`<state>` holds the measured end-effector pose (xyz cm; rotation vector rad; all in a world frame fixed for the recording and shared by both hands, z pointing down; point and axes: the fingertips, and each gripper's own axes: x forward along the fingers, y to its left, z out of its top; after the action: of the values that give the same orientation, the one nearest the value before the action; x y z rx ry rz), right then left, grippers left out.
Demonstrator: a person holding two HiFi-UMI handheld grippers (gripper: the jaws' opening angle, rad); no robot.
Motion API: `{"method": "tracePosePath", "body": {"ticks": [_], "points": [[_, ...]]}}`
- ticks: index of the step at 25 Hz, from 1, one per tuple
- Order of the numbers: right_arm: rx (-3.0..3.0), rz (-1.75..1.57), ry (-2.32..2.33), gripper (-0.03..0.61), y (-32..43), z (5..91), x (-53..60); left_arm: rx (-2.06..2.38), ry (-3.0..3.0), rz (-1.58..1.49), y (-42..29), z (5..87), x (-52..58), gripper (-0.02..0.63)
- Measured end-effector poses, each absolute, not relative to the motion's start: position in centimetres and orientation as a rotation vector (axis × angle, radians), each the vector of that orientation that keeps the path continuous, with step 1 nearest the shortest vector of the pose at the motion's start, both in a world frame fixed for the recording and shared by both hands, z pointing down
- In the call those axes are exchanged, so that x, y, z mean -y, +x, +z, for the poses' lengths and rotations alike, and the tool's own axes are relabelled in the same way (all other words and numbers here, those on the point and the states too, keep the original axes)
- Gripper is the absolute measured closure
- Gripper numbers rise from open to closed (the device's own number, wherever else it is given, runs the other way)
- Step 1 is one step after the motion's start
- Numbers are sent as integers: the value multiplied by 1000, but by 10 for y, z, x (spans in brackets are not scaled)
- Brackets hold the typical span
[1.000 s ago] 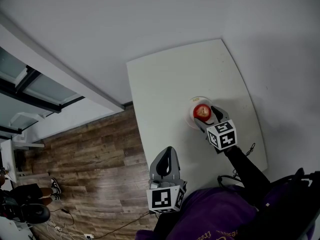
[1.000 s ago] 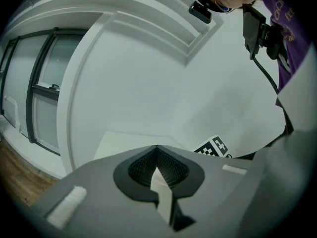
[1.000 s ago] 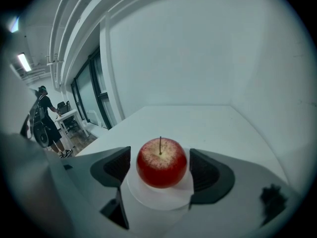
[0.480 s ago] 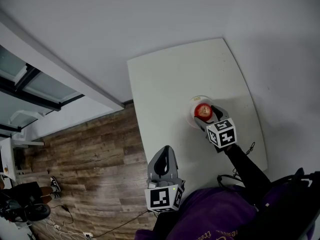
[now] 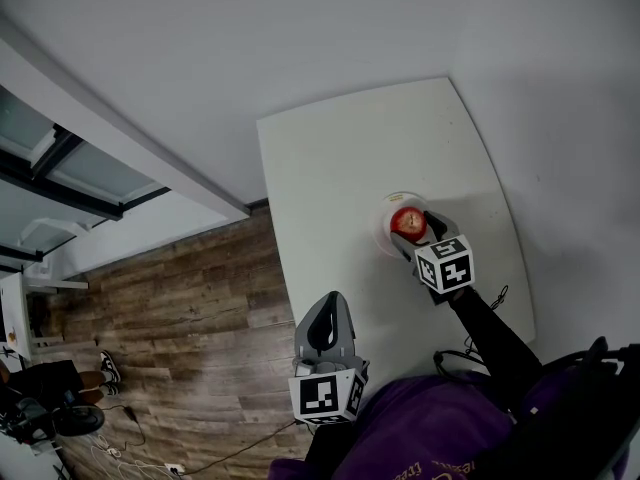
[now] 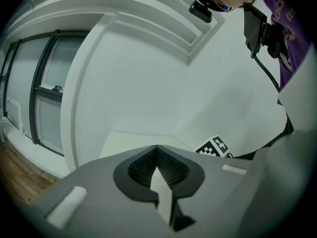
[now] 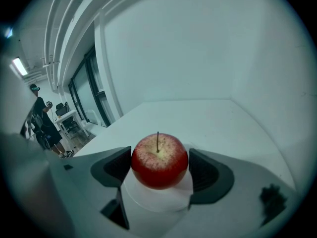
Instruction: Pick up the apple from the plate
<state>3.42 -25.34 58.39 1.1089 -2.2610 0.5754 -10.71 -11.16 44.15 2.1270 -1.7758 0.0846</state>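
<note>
A red apple [image 5: 407,222] with its stem up [image 7: 159,160] stands on a small white plate [image 5: 385,232] on the white table [image 5: 330,168]. My right gripper [image 5: 412,230] reaches in from the near side. Its two dark pads [image 7: 119,166] press against the apple's left and right sides [image 7: 160,166], and the apple still rests on the plate [image 7: 148,200]. My left gripper [image 5: 333,303] hangs off the table's near-left edge, above the wooden floor, far from the apple. Its jaws are shut with nothing between them [image 6: 156,150].
Wooden floor [image 5: 180,308] lies left of the table, with white walls behind and to the right. A person [image 7: 42,120] stands by a desk far off on the left of the right gripper view. A dark cable [image 5: 495,298] hangs near the table's right front edge.
The right gripper has crept slightly further round the apple and its pads now sit against it. The left gripper has barely shifted.
</note>
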Motion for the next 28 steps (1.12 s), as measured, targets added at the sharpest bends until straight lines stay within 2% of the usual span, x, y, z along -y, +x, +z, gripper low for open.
{"method": "tracePosePath", "body": {"ticks": [28], "points": [[2245, 572, 1067, 222, 37, 584, 253, 1793, 2124, 98, -109, 440, 112, 607]]}}
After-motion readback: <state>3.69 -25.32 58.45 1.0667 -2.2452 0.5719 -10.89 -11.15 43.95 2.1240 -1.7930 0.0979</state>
